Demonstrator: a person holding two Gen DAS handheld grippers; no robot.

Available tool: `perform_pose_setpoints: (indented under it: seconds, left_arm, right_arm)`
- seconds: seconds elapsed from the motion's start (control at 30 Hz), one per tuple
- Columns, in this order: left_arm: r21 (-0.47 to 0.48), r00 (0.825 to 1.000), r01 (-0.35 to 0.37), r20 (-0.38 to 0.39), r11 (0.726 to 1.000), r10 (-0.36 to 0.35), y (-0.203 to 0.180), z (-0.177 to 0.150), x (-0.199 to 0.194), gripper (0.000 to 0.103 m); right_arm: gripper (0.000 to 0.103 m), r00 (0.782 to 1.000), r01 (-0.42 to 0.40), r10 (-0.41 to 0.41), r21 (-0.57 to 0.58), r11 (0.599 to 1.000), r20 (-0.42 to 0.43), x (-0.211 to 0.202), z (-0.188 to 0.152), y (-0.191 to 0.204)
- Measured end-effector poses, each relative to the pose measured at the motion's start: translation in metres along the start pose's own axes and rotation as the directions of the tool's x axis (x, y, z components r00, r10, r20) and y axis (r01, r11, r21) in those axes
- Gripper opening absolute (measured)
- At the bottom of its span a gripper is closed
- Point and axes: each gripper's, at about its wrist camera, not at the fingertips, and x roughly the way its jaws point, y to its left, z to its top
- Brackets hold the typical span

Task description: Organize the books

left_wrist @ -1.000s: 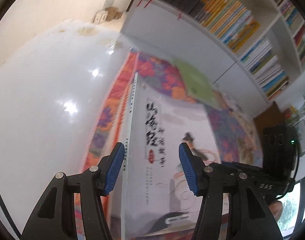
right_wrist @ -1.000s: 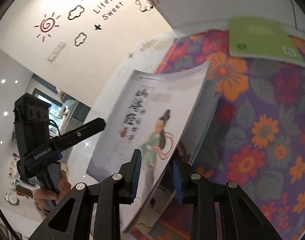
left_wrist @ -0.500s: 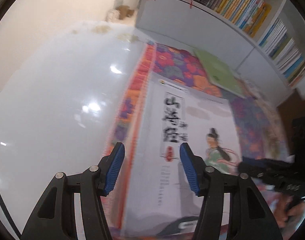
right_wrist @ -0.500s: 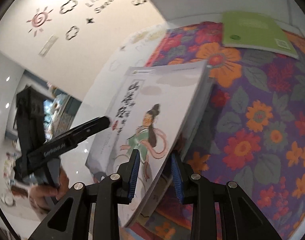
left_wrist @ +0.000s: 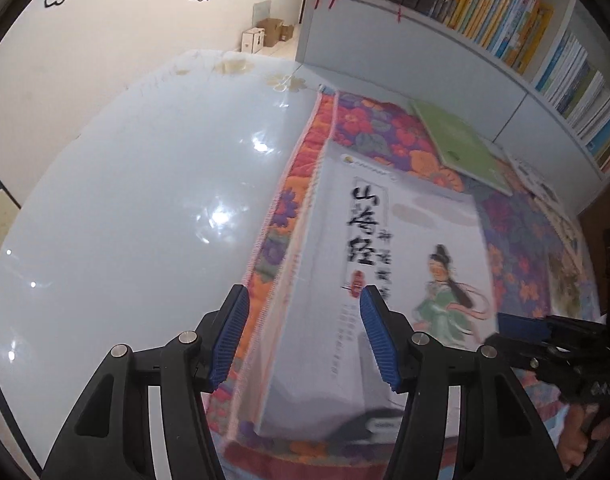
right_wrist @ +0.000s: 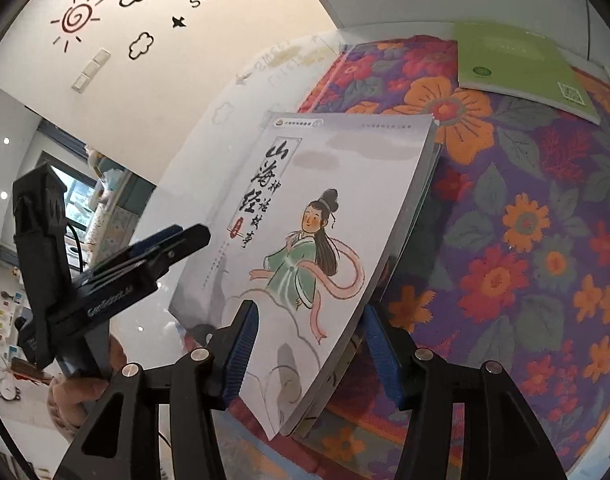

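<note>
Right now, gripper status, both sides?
Left gripper: open, fingers straddling the spine edge of the white book, not pressing it.
Right gripper: opening, book corner between its fingers, pads off it.

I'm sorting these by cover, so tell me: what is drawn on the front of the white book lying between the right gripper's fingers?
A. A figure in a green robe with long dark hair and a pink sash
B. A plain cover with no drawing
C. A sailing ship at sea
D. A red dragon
A: the right wrist view shows the white book with a green-robed, dark-haired figure and a trailing pink sash, beside black brush-style characters.
</note>
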Motion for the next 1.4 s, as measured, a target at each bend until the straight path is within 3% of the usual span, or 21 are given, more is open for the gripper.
perform_pose_setpoints:
  seconds: [0.1,0.27,0.4,0.5,0.63,0.73,0.77,0.83,0.87,0.93,1.0,1.07,1.13,1.17,1.2,1.27,1.3,1.33,1.4]
  left_arm:
    - [0.017,0.999,0.025,0.029,1.0,-0.025,-0.017,-0.002,-0.014,0.055]
    - [0.102,0.99,0.138,0.025,0.985,-0.141,-0.079,-0.004,-0.021,0.065]
    - [0.217,0.972,0.236,-0.05,0.947,-0.23,-0.159,-0.016,-0.001,0.065]
    - [0.262,0.948,0.316,-0.129,0.912,-0.291,-0.216,-0.029,0.023,0.065]
    - [0.292,0.933,0.34,-0.223,0.894,-0.282,-0.287,-0.052,0.061,0.065]
    - [0.289,0.908,0.378,-0.301,0.88,-0.292,-0.328,-0.082,0.08,0.065]
    - [0.299,0.905,0.375,-0.324,0.878,-0.276,-0.341,-0.093,0.085,0.065]
    - [0.359,0.939,0.302,-0.271,0.883,-0.211,-0.359,-0.105,0.083,0.072]
    - [0.372,0.948,0.276,-0.257,0.886,-0.187,-0.364,-0.109,0.082,0.076]
    - [0.341,0.947,0.277,-0.256,0.898,-0.195,-0.369,-0.115,0.081,0.082]
    - [0.325,0.937,0.309,-0.265,0.894,-0.227,-0.373,-0.119,0.078,0.083]
    - [0.322,0.932,0.32,-0.276,0.891,-0.235,-0.377,-0.126,0.073,0.083]
    - [0.297,0.902,0.388,-0.316,0.873,-0.294,-0.381,-0.134,0.069,0.083]
    - [0.266,0.878,0.434,-0.341,0.86,-0.338,-0.384,-0.139,0.067,0.083]
    - [0.228,0.836,0.501,-0.379,0.835,-0.398,-0.388,-0.144,0.065,0.083]
    - [0.197,0.782,0.572,-0.424,0.796,-0.457,-0.396,-0.152,0.062,0.083]
    - [0.193,0.786,0.563,-0.426,0.804,-0.448,-0.398,-0.154,0.061,0.083]
    - [0.189,0.799,0.541,-0.421,0.82,-0.43,-0.395,-0.152,0.061,0.083]
    - [0.169,0.818,0.506,-0.405,0.846,-0.409,-0.38,-0.14,0.062,0.083]
  right_arm:
    - [0.054,0.999,-0.04,0.039,0.041,0.998,0.023,-0.016,-0.005,-0.015]
    - [0.054,0.994,0.018,-0.025,0.067,0.998,0.104,-0.069,-0.029,-0.046]
    - [0.054,0.981,0.059,-0.084,0.144,0.988,0.177,-0.124,-0.053,-0.096]
    - [0.054,0.965,0.101,-0.155,0.245,0.964,0.212,-0.166,-0.074,-0.149]
    - [0.054,0.95,0.141,-0.228,0.358,0.923,0.213,-0.209,-0.112,-0.217]
    - [0.054,0.947,0.154,-0.252,0.41,0.899,0.197,-0.227,-0.127,-0.26]
    - [0.054,0.945,0.171,-0.268,0.417,0.893,0.187,-0.231,-0.125,-0.274]
    - [0.054,0.94,0.202,-0.294,0.417,0.886,0.171,-0.234,-0.117,-0.296]
    - [0.054,0.945,0.194,-0.283,0.412,0.89,0.166,-0.233,-0.11,-0.308]
    - [0.054,0.957,0.163,-0.243,0.398,0.902,0.159,-0.224,-0.095,-0.325]
    - [0.055,0.976,0.127,-0.184,0.381,0.916,0.116,-0.208,-0.078,-0.337]
    - [0.055,0.973,0.137,-0.19,0.342,0.93,0.128,-0.205,-0.063,-0.332]
    - [0.056,0.971,0.163,-0.202,0.263,0.951,0.129,-0.201,-0.042,-0.32]
    - [0.056,0.972,0.162,-0.192,0.208,0.965,0.135,-0.196,-0.025,-0.311]
    - [0.056,0.977,0.146,-0.168,0.164,0.976,0.131,-0.189,-0.01,-0.305]
    - [0.056,0.995,0.041,-0.047,0.079,0.996,0.083,-0.167,0.021,-0.289]
    - [0.055,0.999,-0.035,0.034,0.036,0.999,0.032,-0.15,0.035,-0.278]
    - [0.052,0.998,-0.061,0.061,0.014,0.998,0.007,-0.141,0.04,-0.272]
    - [0.051,1.0,0.006,-0.005,-0.021,1.0,0.014,-0.134,0.045,-0.259]
